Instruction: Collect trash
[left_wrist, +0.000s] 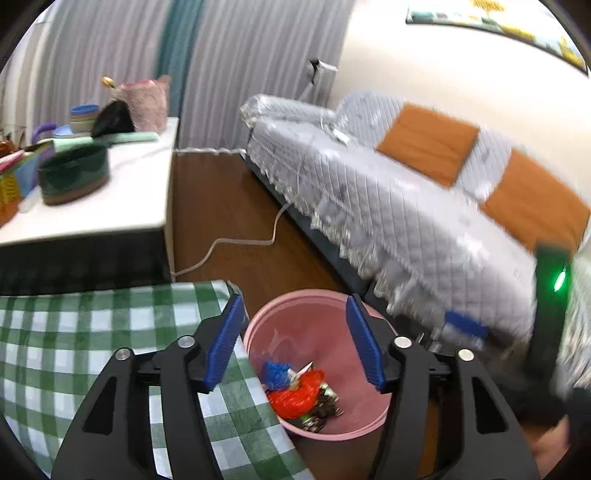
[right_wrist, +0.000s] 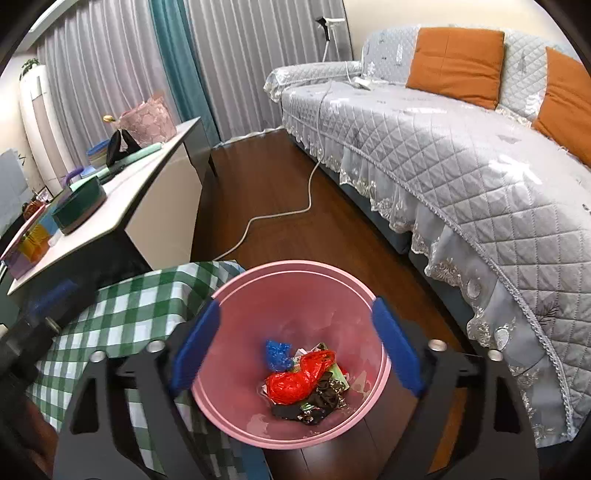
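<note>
A pink trash bin stands on the wooden floor beside a table with a green checked cloth. Inside lie a red plastic bag, a blue wrapper and dark scraps. My left gripper is open and empty above the bin's left side and the table corner. My right gripper is open and empty straight above the bin. The right gripper's body shows blurred at the right edge of the left wrist view.
A sofa with a grey quilted cover and orange cushions runs along the right. A white side table with a dark green round box and other items stands at the left. A white cable crosses the floor.
</note>
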